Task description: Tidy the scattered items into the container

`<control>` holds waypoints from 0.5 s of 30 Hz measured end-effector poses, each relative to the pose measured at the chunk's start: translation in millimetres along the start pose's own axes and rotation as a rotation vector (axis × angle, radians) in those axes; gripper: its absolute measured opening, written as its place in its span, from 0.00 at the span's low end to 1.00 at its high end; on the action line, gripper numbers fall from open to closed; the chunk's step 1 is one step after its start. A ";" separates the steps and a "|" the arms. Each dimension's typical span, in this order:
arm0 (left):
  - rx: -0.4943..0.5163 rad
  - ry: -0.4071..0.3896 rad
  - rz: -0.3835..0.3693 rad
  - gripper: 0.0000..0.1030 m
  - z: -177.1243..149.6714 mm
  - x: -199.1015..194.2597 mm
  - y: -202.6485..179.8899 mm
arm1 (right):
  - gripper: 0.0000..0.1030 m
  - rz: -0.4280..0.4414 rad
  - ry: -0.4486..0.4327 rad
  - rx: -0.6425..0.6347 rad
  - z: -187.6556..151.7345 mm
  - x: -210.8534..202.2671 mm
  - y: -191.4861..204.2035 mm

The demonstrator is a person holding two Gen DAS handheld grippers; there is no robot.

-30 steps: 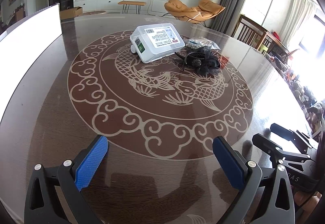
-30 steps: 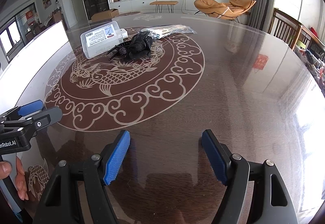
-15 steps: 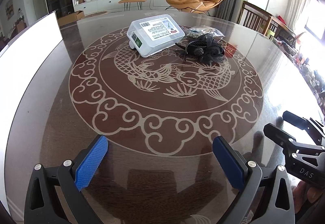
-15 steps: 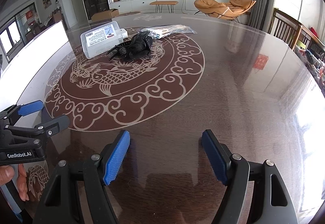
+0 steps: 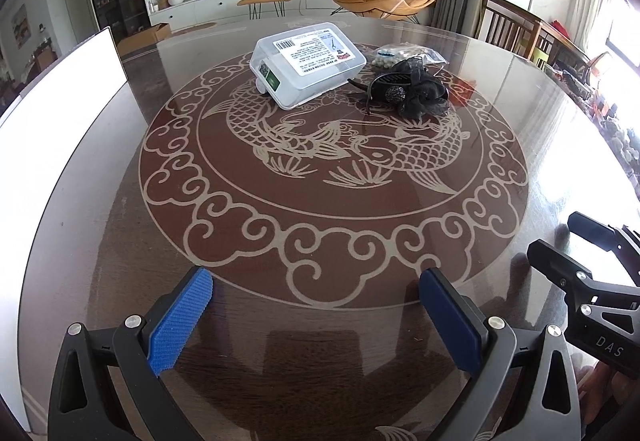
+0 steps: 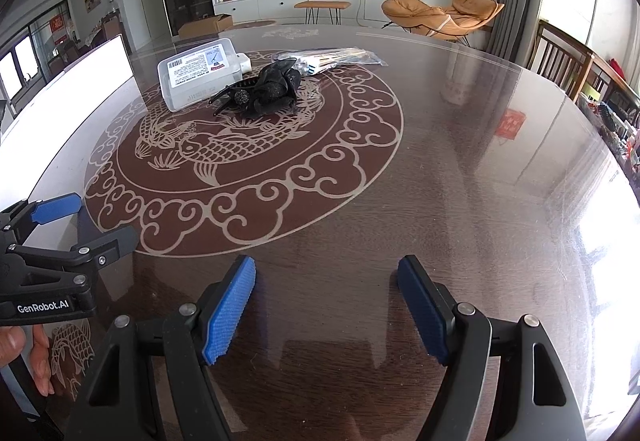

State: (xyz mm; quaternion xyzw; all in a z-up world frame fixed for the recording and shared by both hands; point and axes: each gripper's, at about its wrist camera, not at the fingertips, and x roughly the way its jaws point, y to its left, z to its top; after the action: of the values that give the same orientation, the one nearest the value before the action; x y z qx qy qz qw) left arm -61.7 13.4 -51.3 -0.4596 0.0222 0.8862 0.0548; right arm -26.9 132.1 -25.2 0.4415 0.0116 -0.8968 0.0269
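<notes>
A clear plastic box point(image 5: 308, 63) with a labelled lid sits shut at the far side of the round table; it also shows in the right wrist view point(image 6: 198, 77). Beside it lies a black ruffled hair clip point(image 5: 412, 89) point(image 6: 268, 89). Behind that is a clear bag of small white items point(image 5: 400, 55), seen in the right wrist view as a long packet point(image 6: 340, 57). My left gripper point(image 5: 316, 311) is open and empty above the near table edge. My right gripper point(image 6: 326, 305) is open and empty, to the right of the left one. Both are far from the items.
The dark glass-topped table point(image 5: 320, 169) carries a fish and cloud pattern. A white board point(image 5: 52, 105) stands along the left edge. Wooden chairs point(image 5: 516, 29) stand at the far right. The right gripper shows at the left wrist view's lower right point(image 5: 580, 273).
The left gripper has swung its view and moved a little towards the items, so box and clip look nearer and more centred. The right gripper has barely moved. Both stayed open.
</notes>
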 end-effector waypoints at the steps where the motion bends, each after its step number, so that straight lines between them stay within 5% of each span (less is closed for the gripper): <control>1: -0.007 -0.003 -0.006 1.00 0.0 -0.4 1.4 | 0.73 -0.001 0.000 0.001 0.0 -0.2 0.1; 9: -0.221 -0.071 -0.037 1.00 -8.2 -12.4 40.1 | 0.73 -0.037 0.001 0.040 0.4 -0.4 -8.2; 15: -0.133 -0.012 0.056 1.00 -4.3 -3.9 23.7 | 0.74 -0.038 0.001 0.037 0.4 -1.0 -8.0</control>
State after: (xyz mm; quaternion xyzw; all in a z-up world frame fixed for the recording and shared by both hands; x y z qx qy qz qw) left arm -58.8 -10.8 -50.8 -0.4563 -0.0242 0.8895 -0.0005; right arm -27.1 140.1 -24.2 0.4421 0.0033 -0.8969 0.0014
